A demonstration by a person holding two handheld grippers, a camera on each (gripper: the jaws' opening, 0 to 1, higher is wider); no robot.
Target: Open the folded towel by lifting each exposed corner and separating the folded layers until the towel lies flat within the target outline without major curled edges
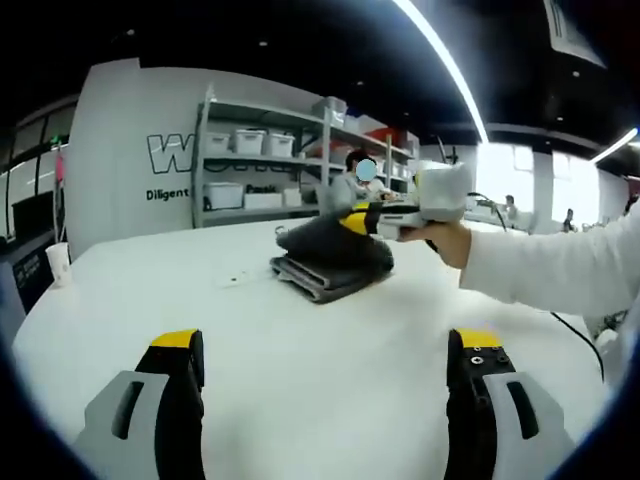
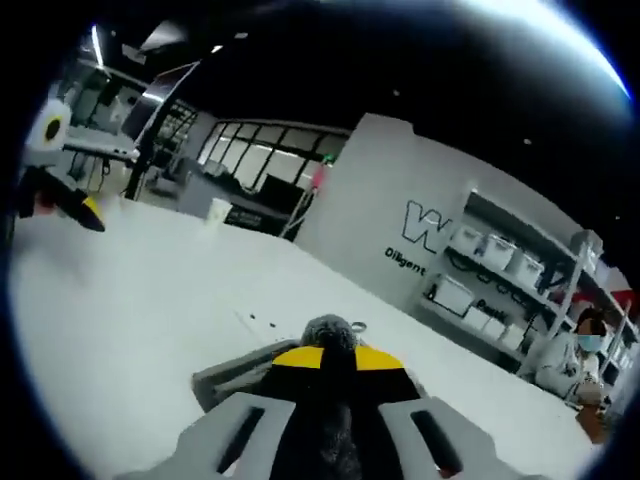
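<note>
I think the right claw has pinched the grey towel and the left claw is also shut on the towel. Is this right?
Not quite. The right claw has pinched the grey towel, but the left claw is open and holds nothing, apart from the towel above the white table, as the left gripper view shows.

- Dark grey all over, no pattern: the folded towel.
- Plain white, a few tiny dark specks: the counter.
- Light grey bodies, black inner faces, yellow caps at the tips: the left hand-held gripper.
- Same grey, black and yellow on the right hand-held gripper, with dark grey cloth between its jaws.
- White: the sleeve of the person.
- Light grey, with large white outlined letters and small dark letters: the wall.
- Grey frame, white boxes on it: the shelf.
- White: the paper cup at the counter edge.
- Black with bright white light strips: the ceiling.
</note>
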